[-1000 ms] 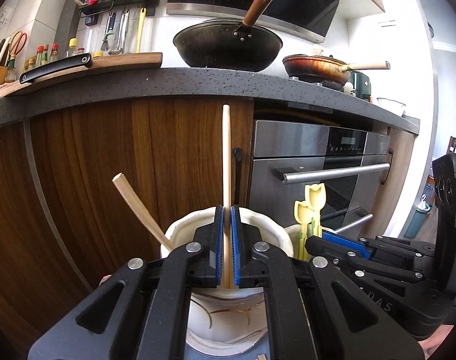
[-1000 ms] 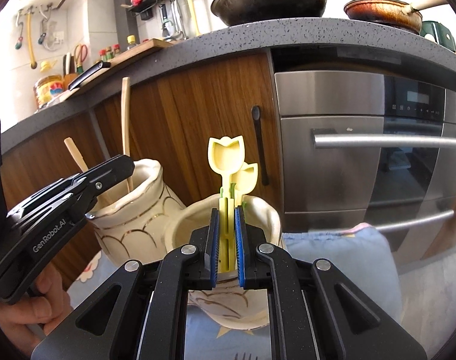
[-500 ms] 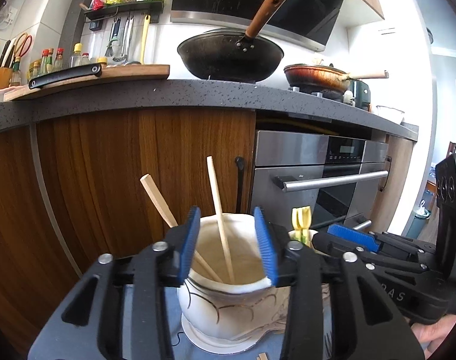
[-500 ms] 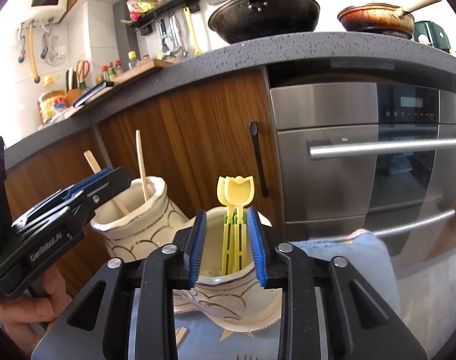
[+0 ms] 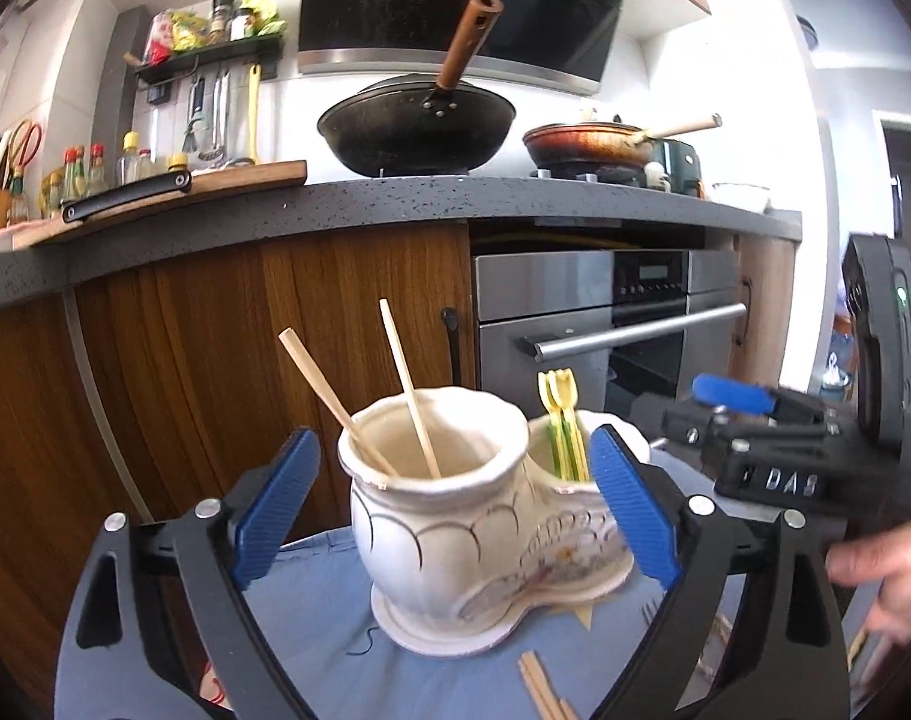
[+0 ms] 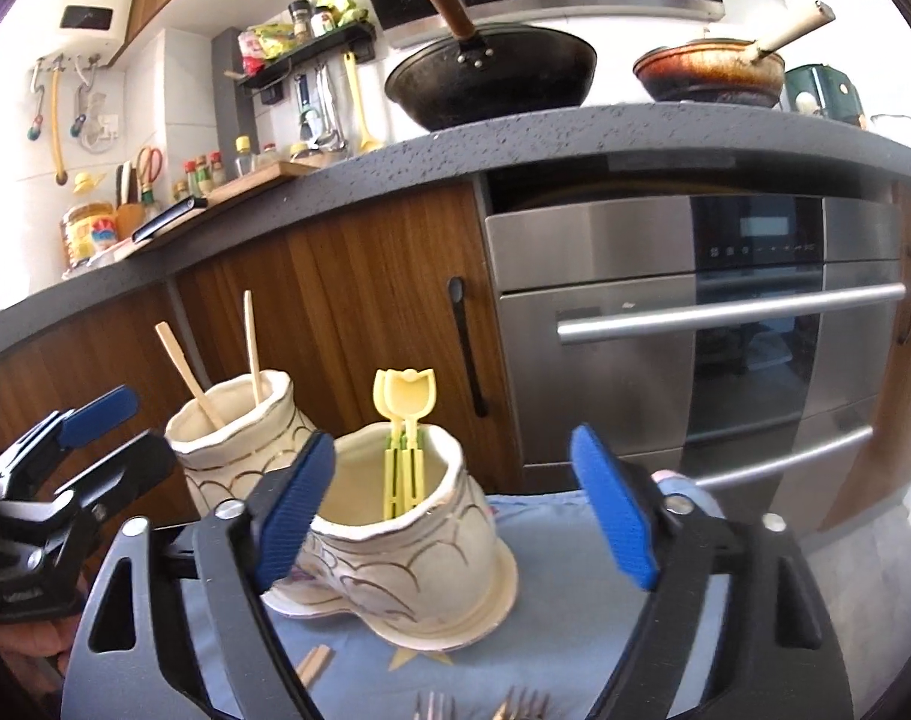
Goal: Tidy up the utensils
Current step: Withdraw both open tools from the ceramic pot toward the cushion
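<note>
Left gripper (image 5: 452, 501): jaws had just been opening, stood spread wide, nothing pinched; cream pot (image 5: 437, 516) sat between them, untouched. Two wooden chopsticks (image 5: 407, 387) leaned inside that pot. Right gripper (image 6: 455, 513): jaws likewise just opening, spread, gripping nothing. Second pot (image 6: 413, 534) stood ahead of them holding yellow tulip-topped utensils (image 6: 404, 420). Both pots rested on blue cloth (image 6: 551, 630); forks (image 6: 515, 708) lay near its front edge.

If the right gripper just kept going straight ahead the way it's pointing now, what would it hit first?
Most likely the cream vase holding the yellow utensils. It stands low and left of centre between the open right gripper fingers, so the left finger probably meets its rim first, though depth is hard to judge.
</note>
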